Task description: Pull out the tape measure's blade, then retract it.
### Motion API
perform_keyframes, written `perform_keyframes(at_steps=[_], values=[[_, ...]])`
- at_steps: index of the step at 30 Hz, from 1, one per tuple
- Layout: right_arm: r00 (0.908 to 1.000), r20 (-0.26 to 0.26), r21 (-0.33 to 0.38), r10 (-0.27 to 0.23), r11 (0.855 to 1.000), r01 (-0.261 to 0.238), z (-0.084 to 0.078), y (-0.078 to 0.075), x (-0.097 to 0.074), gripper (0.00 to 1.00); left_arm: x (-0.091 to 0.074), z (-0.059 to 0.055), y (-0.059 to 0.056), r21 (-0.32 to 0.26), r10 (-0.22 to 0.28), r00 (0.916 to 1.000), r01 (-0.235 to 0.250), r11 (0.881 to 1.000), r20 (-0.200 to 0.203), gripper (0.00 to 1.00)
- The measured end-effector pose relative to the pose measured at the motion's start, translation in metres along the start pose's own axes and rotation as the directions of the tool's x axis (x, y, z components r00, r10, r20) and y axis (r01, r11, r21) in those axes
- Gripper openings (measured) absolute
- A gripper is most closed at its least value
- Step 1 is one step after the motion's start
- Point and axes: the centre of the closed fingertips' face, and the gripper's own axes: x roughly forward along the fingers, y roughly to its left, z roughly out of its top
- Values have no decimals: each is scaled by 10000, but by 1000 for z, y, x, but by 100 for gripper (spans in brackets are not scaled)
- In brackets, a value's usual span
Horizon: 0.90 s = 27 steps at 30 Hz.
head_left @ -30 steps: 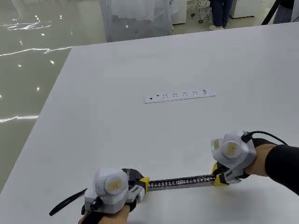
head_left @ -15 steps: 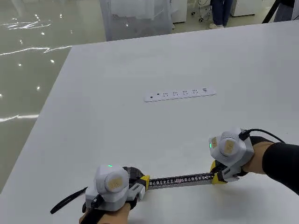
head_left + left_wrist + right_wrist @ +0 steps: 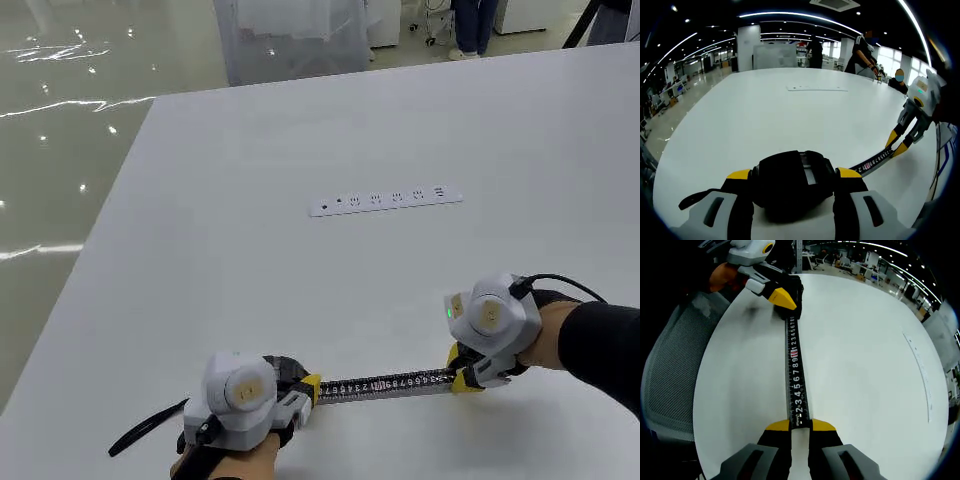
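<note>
My left gripper (image 3: 303, 393) clamps the tape measure case (image 3: 790, 186), my right gripper (image 3: 801, 426) pinches the blade (image 3: 793, 365) tip; I judge extension in hand, next needing a straight pull.

desk (image 3: 300, 150): smooth matt white, faint sheen. floor (image 3: 60, 120) beyond desk: high gloss, mirrors the ceiling lights. tape case (image 3: 792, 192): black plastic, satin, soft highlights. blade (image 3: 796, 365): dark, smooth, white printed digits, slight sheen. left tongs (image 3: 794, 173), right tongs (image 3: 800, 426): matt yellow tips on black, shells smooth light-grey plastic. power strip (image 3: 386, 201) on desk: white plastic. chair back (image 3: 670, 375): grey mesh cloth.
</note>
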Motion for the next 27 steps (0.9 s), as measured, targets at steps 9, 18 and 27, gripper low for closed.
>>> perform_keyframes(at_steps=[9,18,27], values=[[10000,49,-141,50,9999,-50,2,-1,1,7,0,0,-1,19,-20,10000,20,10000,17,60],[10000,8,-245,-18,9997,19,4,-1,4,7,0,0,-1,54,-14,10000,14,10000,4,60],[10000,-84,-428,40,9991,-44,9,-1,5,7,-1,-2,-2,48,-10,10000,11,10000,-57,60]])
